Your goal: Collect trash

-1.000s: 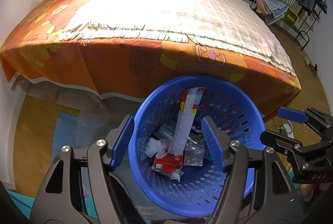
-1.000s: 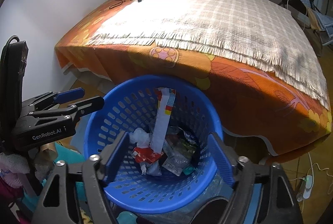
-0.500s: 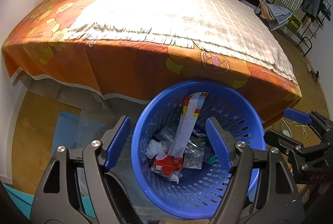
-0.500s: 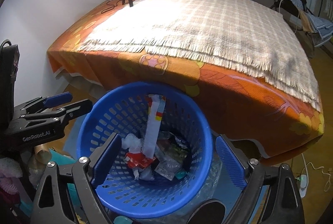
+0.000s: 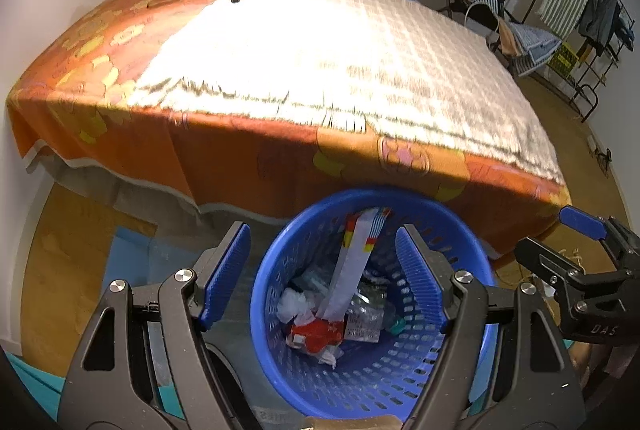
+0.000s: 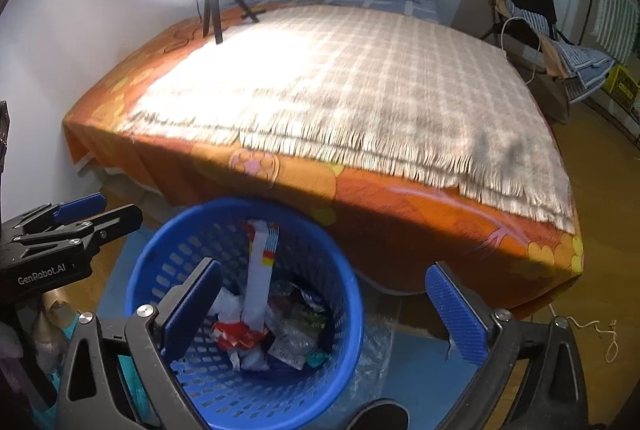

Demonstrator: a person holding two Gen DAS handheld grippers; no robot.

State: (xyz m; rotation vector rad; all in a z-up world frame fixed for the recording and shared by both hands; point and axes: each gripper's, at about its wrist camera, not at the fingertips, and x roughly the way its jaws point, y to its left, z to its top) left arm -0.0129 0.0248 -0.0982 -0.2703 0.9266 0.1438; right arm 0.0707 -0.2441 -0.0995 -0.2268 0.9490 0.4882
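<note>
"GenRobot.AI" in white letters on black body of left gripper (image 6: 60,226), seen at left edge of right wrist view.
"DAS" in pale letters, cut off by frame, on black body of right gripper (image 5: 576,254), at right edge of left wrist view.
Print on wrappers inside blue basket (image 5: 472,346) too small, blurred; unreadable.
Grey lettering on floor item at bottom edge of left wrist view partly hidden; unreadable.
</note>
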